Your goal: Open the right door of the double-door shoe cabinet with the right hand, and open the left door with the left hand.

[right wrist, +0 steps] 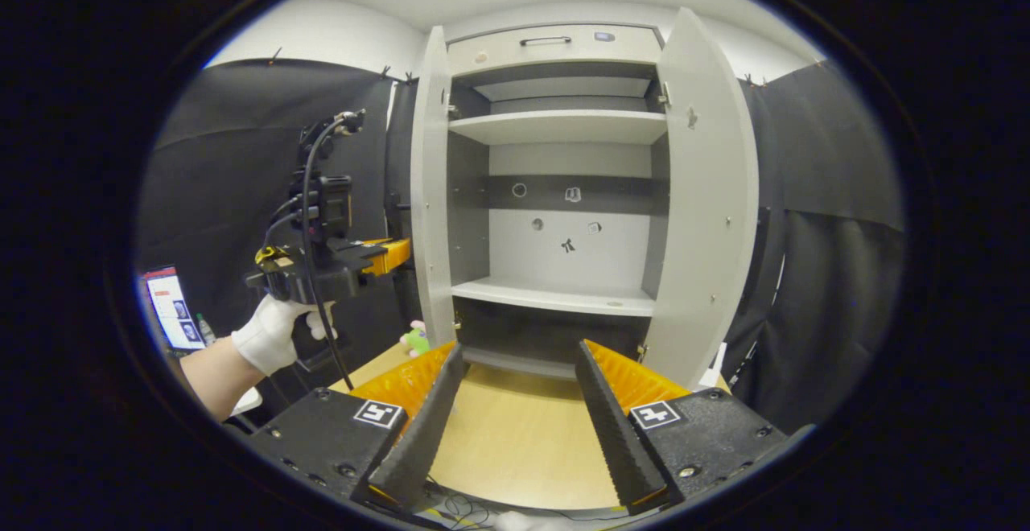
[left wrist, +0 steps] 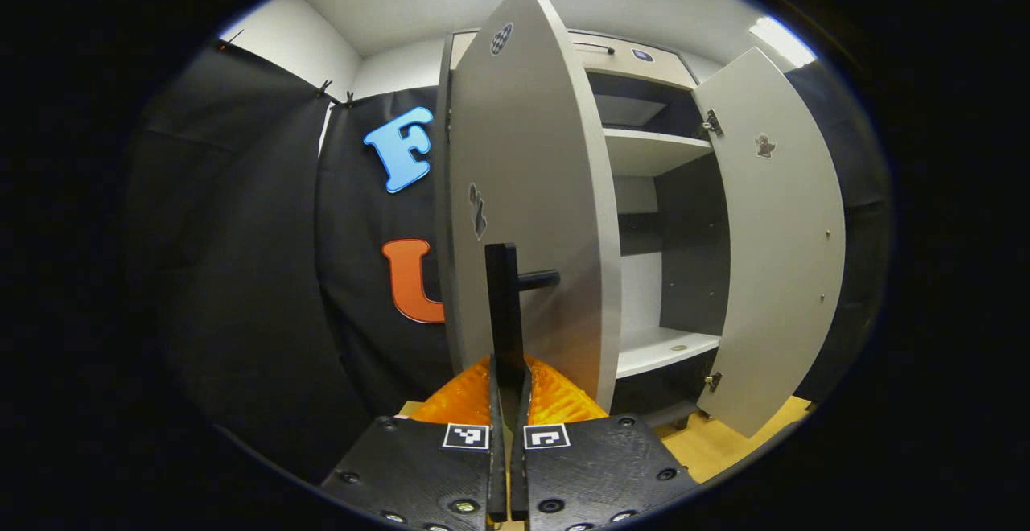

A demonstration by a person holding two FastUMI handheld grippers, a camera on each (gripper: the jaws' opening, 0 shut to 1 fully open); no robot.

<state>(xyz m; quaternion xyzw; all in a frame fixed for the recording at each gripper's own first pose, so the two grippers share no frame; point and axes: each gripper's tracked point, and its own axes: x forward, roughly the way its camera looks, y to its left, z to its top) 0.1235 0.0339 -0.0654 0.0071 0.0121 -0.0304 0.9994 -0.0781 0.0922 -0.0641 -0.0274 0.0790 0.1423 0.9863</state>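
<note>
In the left gripper view the pale grey shoe cabinet's left door (left wrist: 531,193) stands swung out, nearly edge-on to me. Its dark bar handle (left wrist: 503,298) is clamped between the fingers of my left gripper (left wrist: 507,382), which is shut on it. The right door (left wrist: 776,233) hangs wide open beyond. In the right gripper view both the left door (right wrist: 430,193) and the right door (right wrist: 700,193) stand open on bare shelves (right wrist: 555,298). My right gripper (right wrist: 519,354) is open with nothing in it, back from the cabinet over the table. A gloved hand (right wrist: 273,334) holds the left gripper (right wrist: 390,253) at the left door.
The cabinet stands on a light wooden table (right wrist: 515,434). A shut drawer (right wrist: 555,44) with a small handle tops the cabinet. A small green toy (right wrist: 416,340) lies by the left door's foot. A screen (right wrist: 173,306) glows at far left. Black cloth walls surround the booth.
</note>
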